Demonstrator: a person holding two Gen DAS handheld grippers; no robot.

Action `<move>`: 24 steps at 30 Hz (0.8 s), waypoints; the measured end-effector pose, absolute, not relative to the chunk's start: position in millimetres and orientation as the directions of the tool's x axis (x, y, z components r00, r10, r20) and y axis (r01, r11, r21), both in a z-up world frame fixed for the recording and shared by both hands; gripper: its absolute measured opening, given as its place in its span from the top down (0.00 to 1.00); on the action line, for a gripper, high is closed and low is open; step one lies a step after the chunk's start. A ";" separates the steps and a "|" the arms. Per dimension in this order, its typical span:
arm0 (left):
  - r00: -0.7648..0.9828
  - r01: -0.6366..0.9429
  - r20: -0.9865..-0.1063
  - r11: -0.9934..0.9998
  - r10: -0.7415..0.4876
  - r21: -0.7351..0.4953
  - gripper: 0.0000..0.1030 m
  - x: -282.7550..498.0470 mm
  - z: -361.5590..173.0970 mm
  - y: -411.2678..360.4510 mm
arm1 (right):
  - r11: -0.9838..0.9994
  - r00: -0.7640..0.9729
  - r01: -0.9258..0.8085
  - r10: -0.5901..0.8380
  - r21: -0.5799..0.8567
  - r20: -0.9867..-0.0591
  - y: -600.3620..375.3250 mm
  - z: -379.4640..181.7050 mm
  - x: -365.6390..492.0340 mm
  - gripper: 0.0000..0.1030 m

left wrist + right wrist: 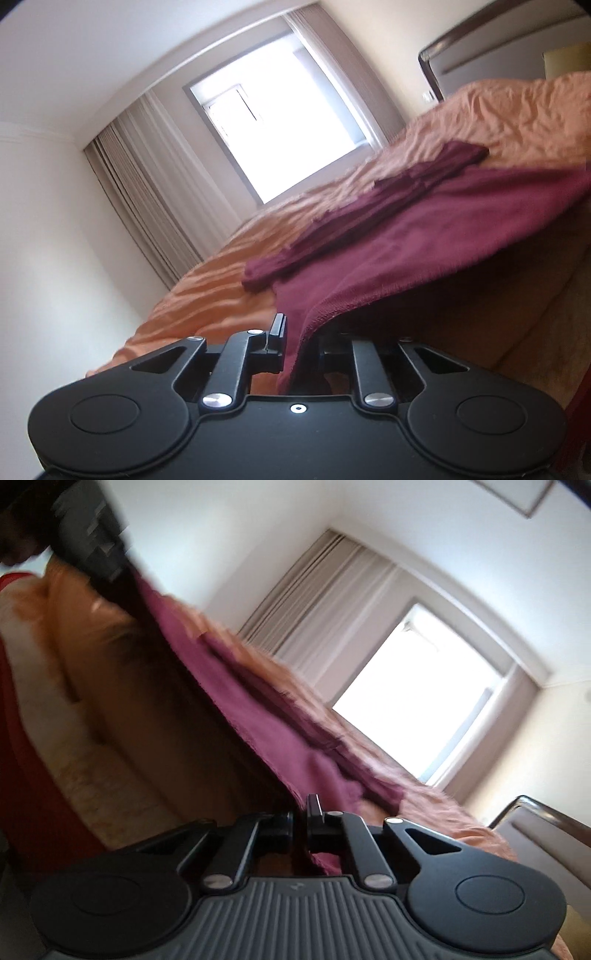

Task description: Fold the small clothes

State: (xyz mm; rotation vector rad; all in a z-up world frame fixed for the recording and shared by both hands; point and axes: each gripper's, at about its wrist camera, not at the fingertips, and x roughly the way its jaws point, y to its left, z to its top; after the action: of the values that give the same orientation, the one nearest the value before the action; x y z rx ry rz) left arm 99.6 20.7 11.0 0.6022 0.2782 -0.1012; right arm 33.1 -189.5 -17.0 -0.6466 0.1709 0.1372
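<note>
A maroon garment (424, 236) lies on the orange bedspread (207, 295), and its near edge is lifted off the bed. A darker folded part (369, 199) rests along its far side. My left gripper (295, 334) is shut on the near hem; the cloth drapes over and hides its right finger. In the right wrist view the same maroon garment (258, 709) runs diagonally, blurred. My right gripper (301, 814) is shut, with the cloth's edge pinched between its fingers. A dark blurred shape at the top left looks like the left gripper (92, 535) holding the far corner.
The bed's side (517, 350) drops away below the lifted cloth. A bright window (280, 122) with pale curtains (147, 184) is beyond the bed, and a dark headboard (480, 44) is at the right. A person's red clothing (33, 775) is at the left edge.
</note>
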 end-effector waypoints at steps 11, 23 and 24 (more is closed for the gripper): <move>0.982 0.146 -0.181 0.841 -0.058 0.521 0.97 48.1 32.6 20.1 | 0.865 0.995 -0.091 0.064 -0.494 -0.070 -200.0 8.5 -1.6 0.95; 0.963 0.257 -0.186 0.874 -0.195 0.413 0.97 -66.6 104.4 24.4 | 0.920 0.974 -0.227 0.221 -0.320 -0.057 -251.2 89.5 -109.2 0.95; 0.960 0.264 -0.193 0.877 -0.201 0.400 0.97 -69.2 107.1 25.1 | 0.918 0.972 -0.235 0.226 -0.319 -0.063 -253.6 93.2 -112.7 0.95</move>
State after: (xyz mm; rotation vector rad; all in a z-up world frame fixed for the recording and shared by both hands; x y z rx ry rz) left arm -69.2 25.1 107.1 0.4377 0.1479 -0.2437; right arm -112.7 -253.6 93.2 -0.3305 0.0252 0.2370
